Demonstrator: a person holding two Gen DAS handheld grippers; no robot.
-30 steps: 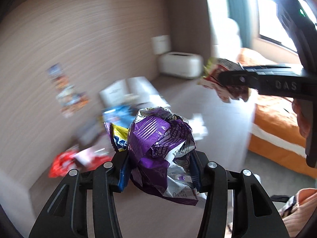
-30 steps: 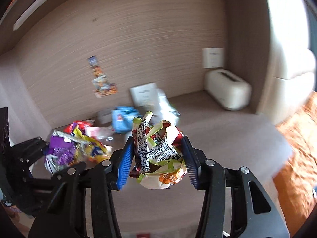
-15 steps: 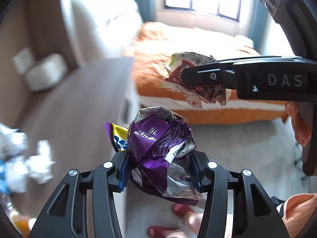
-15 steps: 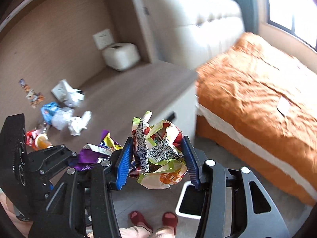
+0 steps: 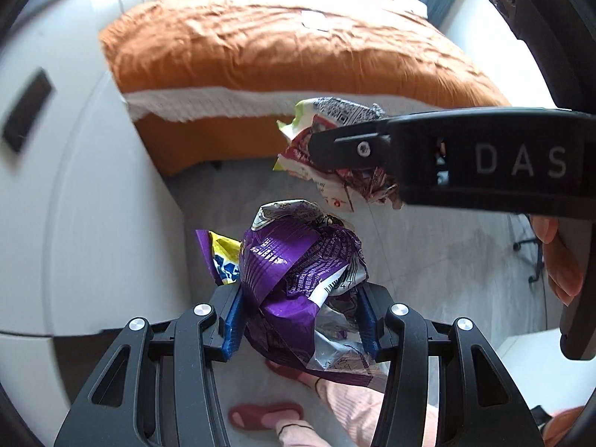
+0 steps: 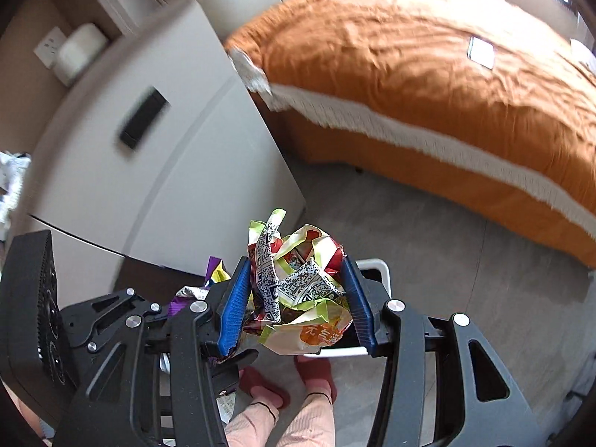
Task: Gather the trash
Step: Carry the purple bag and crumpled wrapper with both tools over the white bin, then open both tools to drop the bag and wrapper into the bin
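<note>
Both tongs are tilting down toward the floor: left tongs (image 5: 300, 320) pinching a purple wrapper (image 5: 298, 275), right tongs (image 6: 296, 303) pinching a crumpled wrapper (image 6: 298, 290) above a white bin (image 6: 376, 266), having swung away from the desk.

A crumpled purple wrapper (image 5: 298, 272) of glossy foil-backed plastic film is pinched in the left tool (image 5: 300, 320), whose frame is seen as matt black plastic with bright metal screw heads and ribbed blue pads (image 5: 231, 320). A creased, shiny printed wrapper (image 6: 298, 290) in green, red and white is clamped by the right tool (image 6: 298, 300), made of the same matt black plastic and grooved blue pads (image 6: 234, 307). The bed (image 6: 428, 74) is covered in wrinkled orange cloth edged with white fringe. The cabinet (image 6: 156, 164) is shown smooth and white; the floor (image 6: 428, 246) is seen as matt grey
</note>
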